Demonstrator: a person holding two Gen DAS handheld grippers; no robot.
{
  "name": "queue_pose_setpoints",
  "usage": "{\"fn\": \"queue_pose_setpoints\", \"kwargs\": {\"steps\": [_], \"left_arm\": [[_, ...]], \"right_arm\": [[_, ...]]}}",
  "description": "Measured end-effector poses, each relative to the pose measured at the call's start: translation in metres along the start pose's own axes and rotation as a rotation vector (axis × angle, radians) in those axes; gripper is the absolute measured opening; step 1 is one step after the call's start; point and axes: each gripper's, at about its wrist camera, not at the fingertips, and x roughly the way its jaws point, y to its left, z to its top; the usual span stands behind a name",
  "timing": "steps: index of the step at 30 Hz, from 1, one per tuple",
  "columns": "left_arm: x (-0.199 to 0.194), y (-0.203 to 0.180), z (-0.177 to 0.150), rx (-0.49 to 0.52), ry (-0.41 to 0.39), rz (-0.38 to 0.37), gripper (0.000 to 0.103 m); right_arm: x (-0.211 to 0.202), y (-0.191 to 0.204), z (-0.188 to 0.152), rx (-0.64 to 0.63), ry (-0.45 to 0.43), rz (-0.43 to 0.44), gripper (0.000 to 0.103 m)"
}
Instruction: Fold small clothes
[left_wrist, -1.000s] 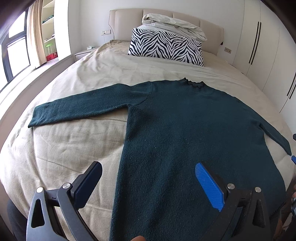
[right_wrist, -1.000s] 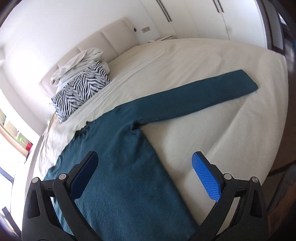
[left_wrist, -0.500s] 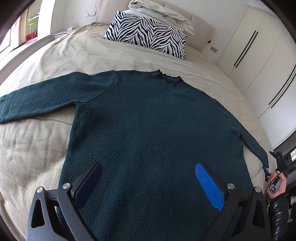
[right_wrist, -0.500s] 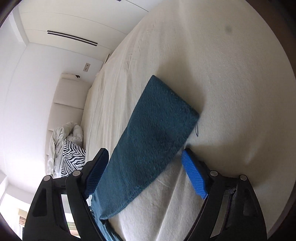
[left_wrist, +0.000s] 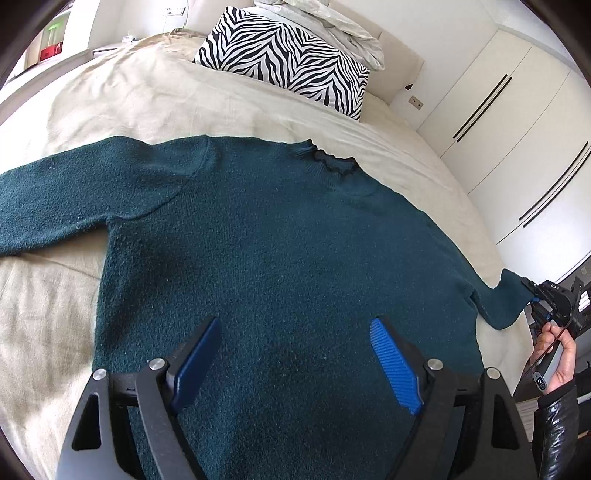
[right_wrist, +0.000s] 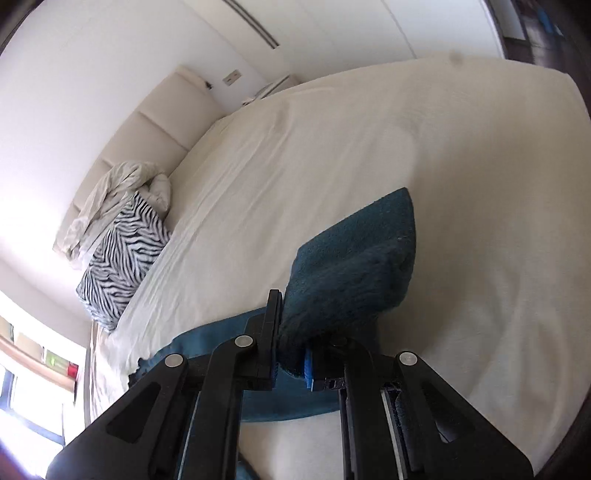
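A dark teal sweater lies flat on the beige bed, collar toward the headboard, one sleeve stretched to the left. My left gripper is open and empty, hovering over the sweater's lower body. My right gripper is shut on the cuff of the right sleeve, which is lifted and bunched above the sheet. In the left wrist view the right gripper shows at the far right, holding that sleeve end.
A zebra-print pillow and a crumpled pale duvet lie at the headboard. White wardrobes stand along the right wall. A window and a shelf are on the left side.
My right gripper closed on the right sleeve cuff and lifted it off the bed. My left gripper moved forward over the sweater body and stays open.
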Motion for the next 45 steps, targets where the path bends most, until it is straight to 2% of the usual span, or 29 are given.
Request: {"fn": "queue_pose_setpoints", "kwargs": {"steps": [3,6,9,10,11,12,13,14,15,17,18,20,22,25,28,30,31,33,36,41,45], "left_arm": [[-0.005,0.012,0.011,-0.040,-0.029,-0.025,0.084],[-0.007,0.025,0.017,-0.082,-0.041,-0.047,0.084],[-0.006,0.040,0.019,-0.121,-0.037,-0.068,0.084],[-0.005,0.044,0.020,-0.134,-0.031,-0.074,0.084],[-0.002,0.048,0.020,-0.144,-0.024,-0.082,0.084],[0.000,0.051,0.020,-0.155,-0.015,-0.089,0.084],[0.003,0.055,0.020,-0.166,-0.004,-0.099,0.084],[0.007,0.056,0.020,-0.176,0.008,-0.111,0.084],[0.012,0.056,0.020,-0.185,0.019,-0.121,0.084],[0.020,0.053,0.022,-0.199,0.032,-0.145,0.086],[0.026,0.049,0.024,-0.204,0.042,-0.154,0.086],[0.037,0.040,0.028,-0.218,0.063,-0.186,0.086],[0.047,0.025,0.035,-0.205,0.075,-0.205,0.086],[0.075,0.002,0.042,-0.153,0.145,-0.166,0.080],[0.090,-0.017,0.047,-0.107,0.162,-0.119,0.065],[0.097,-0.024,0.050,-0.077,0.172,-0.075,0.038],[0.098,-0.025,0.051,-0.069,0.174,-0.063,0.034],[0.097,-0.024,0.055,-0.058,0.174,-0.060,0.015],[0.085,-0.013,0.062,-0.075,0.136,-0.088,0.009],[0.053,0.013,0.084,-0.095,-0.019,-0.083,0.008],[0.051,0.032,0.091,-0.076,-0.083,-0.022,0.008]], "right_arm": [[0.022,0.112,-0.034,-0.224,0.056,0.109,0.009],[0.058,0.191,-0.089,-0.359,0.157,0.200,0.009],[0.101,0.237,-0.154,-0.425,0.288,0.238,0.009],[0.116,0.241,-0.169,-0.423,0.342,0.249,0.010],[0.123,0.253,-0.202,-0.431,0.390,0.249,0.013],[0.129,0.255,-0.219,-0.446,0.418,0.245,0.017],[0.134,0.254,-0.232,-0.457,0.435,0.246,0.032],[0.125,0.249,-0.253,-0.451,0.439,0.256,0.051],[0.122,0.243,-0.252,-0.435,0.434,0.272,0.055],[0.085,0.230,-0.291,-0.424,0.411,0.304,0.060],[0.077,0.224,-0.290,-0.416,0.403,0.318,0.062],[0.053,0.209,-0.299,-0.372,0.397,0.351,0.062],[0.040,0.188,-0.291,-0.309,0.397,0.379,0.062],[0.025,0.152,-0.287,-0.214,0.414,0.368,0.062],[0.019,0.116,-0.282,-0.097,0.431,0.373,0.062],[0.016,0.093,-0.277,-0.029,0.426,0.369,0.062],[0.016,0.085,-0.275,0.001,0.420,0.380,0.062],[0.013,0.070,-0.270,0.052,0.403,0.395,0.062],[0.007,0.053,-0.260,0.102,0.382,0.398,0.062],[0.005,0.036,-0.245,0.148,0.375,0.388,0.062],[0.011,0.031,-0.234,0.197,0.372,0.387,0.062]]}}
